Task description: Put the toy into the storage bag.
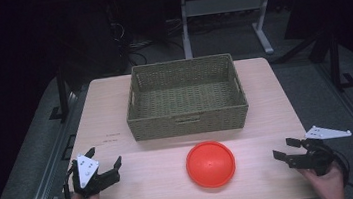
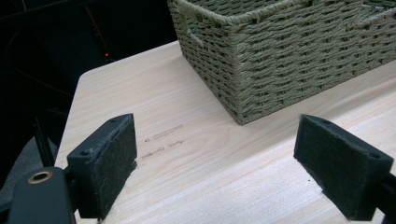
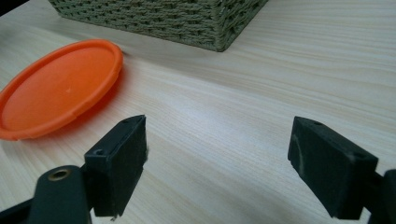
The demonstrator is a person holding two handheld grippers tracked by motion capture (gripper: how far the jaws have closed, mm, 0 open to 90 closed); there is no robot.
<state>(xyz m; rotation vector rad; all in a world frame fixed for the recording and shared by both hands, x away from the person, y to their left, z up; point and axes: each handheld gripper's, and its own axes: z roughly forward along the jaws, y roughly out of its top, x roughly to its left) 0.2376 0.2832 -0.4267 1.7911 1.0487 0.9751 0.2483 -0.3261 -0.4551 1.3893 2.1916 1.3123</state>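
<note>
Orange plate [image 1: 210, 164] lies upside down on the desk [image 1: 265, 104] before the wicker basket [image 1: 188, 120], between the left claw [image 1: 105, 161] and right claw [image 1: 285, 148], both spread apart and empty.

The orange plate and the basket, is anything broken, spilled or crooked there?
Nothing stands out. The orange plate lies flat and whole on the table, just in front of the woven basket, which sits upright and square and looks empty. The only blemish is some faint dark marks on the wood.
</note>
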